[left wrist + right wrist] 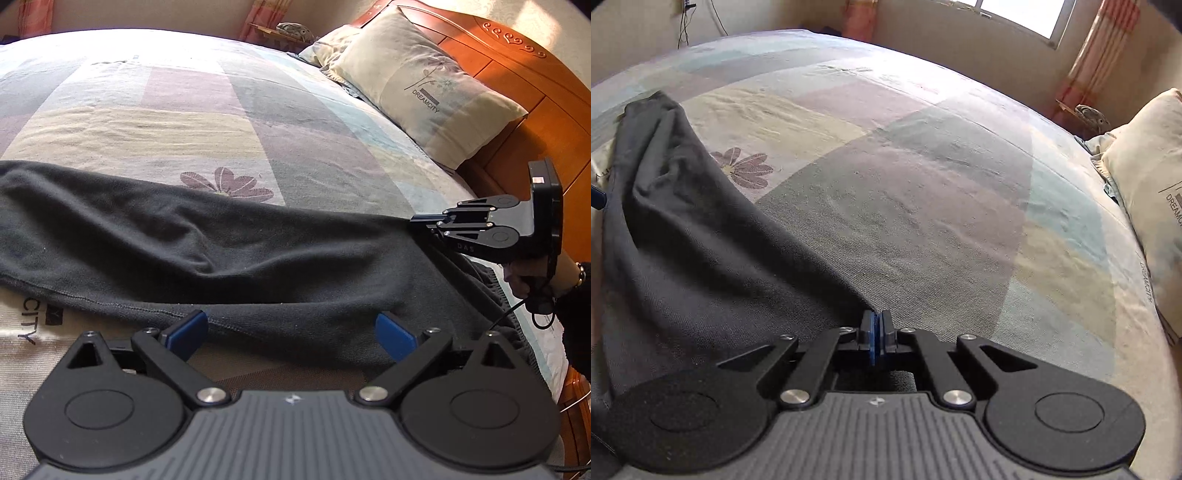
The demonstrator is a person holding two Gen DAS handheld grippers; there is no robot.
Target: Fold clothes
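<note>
Left tongs [291,332] spread wide over dark grey garment [184,251], right tongs [876,332] clamped on its edge, pillow [424,85] printed "DREAMCITY", patchwork bed sheet [923,184].

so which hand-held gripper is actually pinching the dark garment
The right hand-held gripper: its blue pads are closed on the dark garment's edge. The left hand-held gripper is spread wide open, gripping nothing.

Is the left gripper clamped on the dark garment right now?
No. The left gripper stands wide open, its blue pads apart over the dark garment hem.
</note>
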